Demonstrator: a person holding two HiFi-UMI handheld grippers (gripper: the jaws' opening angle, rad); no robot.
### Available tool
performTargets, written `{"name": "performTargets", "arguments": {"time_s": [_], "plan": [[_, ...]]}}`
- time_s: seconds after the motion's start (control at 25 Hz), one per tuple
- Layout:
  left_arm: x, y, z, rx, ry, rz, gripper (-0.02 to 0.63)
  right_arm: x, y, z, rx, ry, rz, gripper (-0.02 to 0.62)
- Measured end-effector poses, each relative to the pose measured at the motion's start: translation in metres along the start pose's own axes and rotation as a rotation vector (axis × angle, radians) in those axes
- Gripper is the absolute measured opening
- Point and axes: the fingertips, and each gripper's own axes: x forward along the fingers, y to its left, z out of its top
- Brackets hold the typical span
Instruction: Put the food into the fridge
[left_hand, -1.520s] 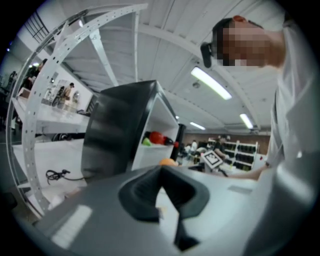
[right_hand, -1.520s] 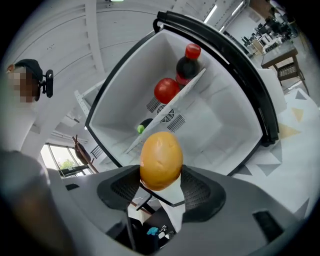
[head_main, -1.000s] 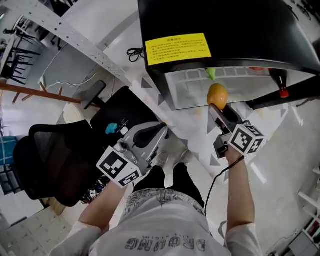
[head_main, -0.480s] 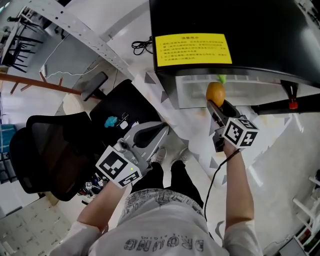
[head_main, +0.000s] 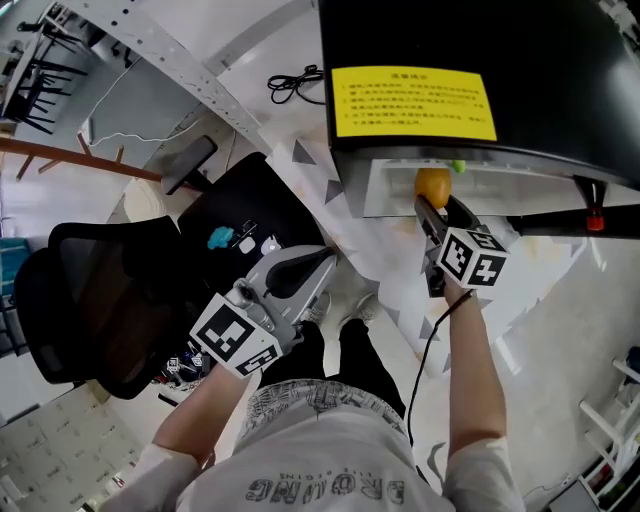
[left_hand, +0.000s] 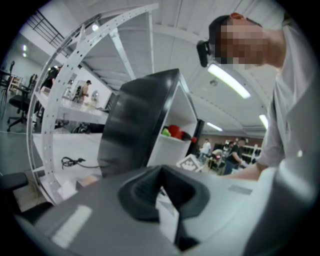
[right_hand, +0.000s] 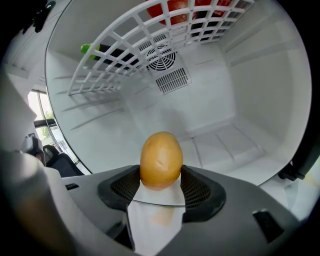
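My right gripper (head_main: 435, 207) (right_hand: 161, 176) is shut on an orange-yellow oval fruit (head_main: 433, 185) (right_hand: 161, 159), its tips just inside the open black fridge (head_main: 500, 50). The fruit hangs above the white floor (right_hand: 225, 145) of the lower compartment, under a white wire shelf (right_hand: 125, 55). Red food (right_hand: 175, 7) and a green item (right_hand: 90, 48) lie on that shelf. My left gripper (head_main: 310, 262) (left_hand: 162, 192) is held low by the person's waist, shut with nothing in it. In the left gripper view the fridge (left_hand: 140, 130) stands ahead with the red food (left_hand: 175, 131) inside.
A black office chair (head_main: 100, 300) stands at the left. A perforated metal beam (head_main: 170, 60) and a black cable (head_main: 295, 85) lie left of the fridge. The fridge door (head_main: 560, 218) swings out to the right, a red-capped bottle (head_main: 596, 218) in it. A yellow label (head_main: 412, 103) marks the fridge top.
My right gripper has carried the fruit forward, from in front of the opening to just inside the lower compartment. The left gripper has stayed by the waist.
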Motion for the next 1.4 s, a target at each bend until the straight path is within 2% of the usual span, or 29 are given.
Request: {"name": "performTargets", "arguments": {"time_s": [0.92,1.4], "plan": [[0.003,0.011,-0.007,-0.008,0.026,0.005,0.008,0.022,-0.008,-0.010,-0.159,0.057,-0.121,0.252],[0.005,0.009,-0.005,-0.002,0.028,-0.005,0.008,0.023,-0.006,-0.010,-0.166,0.061,-0.122,0.253]]}}
